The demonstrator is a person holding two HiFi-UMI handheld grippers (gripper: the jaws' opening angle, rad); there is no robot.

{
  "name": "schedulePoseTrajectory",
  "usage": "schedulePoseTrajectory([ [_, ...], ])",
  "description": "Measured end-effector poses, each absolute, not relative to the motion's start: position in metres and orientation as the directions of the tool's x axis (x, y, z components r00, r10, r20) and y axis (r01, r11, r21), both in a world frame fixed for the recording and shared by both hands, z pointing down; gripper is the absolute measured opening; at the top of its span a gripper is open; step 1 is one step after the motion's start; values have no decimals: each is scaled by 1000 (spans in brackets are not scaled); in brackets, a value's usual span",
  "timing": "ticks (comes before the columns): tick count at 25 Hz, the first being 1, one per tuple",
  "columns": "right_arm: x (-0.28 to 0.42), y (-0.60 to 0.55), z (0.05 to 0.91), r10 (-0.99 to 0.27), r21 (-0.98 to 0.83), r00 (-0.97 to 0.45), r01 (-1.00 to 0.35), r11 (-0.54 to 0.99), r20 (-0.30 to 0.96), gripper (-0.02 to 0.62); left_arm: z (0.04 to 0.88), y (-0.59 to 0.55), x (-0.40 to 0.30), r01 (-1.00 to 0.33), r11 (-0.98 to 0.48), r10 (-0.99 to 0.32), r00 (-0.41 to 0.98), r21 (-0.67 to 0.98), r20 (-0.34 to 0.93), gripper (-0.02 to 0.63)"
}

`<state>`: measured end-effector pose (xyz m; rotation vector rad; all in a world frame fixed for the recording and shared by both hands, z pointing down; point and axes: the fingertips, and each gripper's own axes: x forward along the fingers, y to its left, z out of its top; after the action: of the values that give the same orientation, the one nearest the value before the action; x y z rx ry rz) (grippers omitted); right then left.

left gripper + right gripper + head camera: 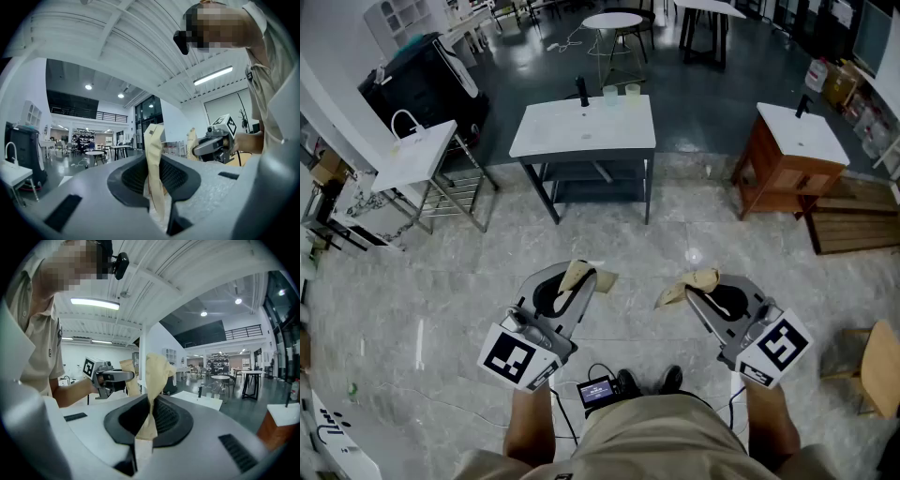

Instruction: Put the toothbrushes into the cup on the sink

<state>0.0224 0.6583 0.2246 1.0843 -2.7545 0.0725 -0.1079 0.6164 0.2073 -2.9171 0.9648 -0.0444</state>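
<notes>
Far beyond left tool (598, 277), right tool (670, 296), cups (610, 93)

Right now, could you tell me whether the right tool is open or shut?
Shut: the right tool shows its tan pads pressed together, empty.

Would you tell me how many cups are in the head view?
2. Both stand at the back of the middle sink, right of its dark faucet: the left cup and the right cup, side by side. Others may be too small to see.

White sink (581, 133) — grey marbled floor (675, 246)
</notes>
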Motion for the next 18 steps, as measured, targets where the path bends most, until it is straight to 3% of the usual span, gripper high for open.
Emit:
schedulePoseTrajectory([
  [18,-2,643,219,-701,3,-700,-708,707,137,25,215,603,-136,-584,-809,-585,811,-65,-7,66],
])
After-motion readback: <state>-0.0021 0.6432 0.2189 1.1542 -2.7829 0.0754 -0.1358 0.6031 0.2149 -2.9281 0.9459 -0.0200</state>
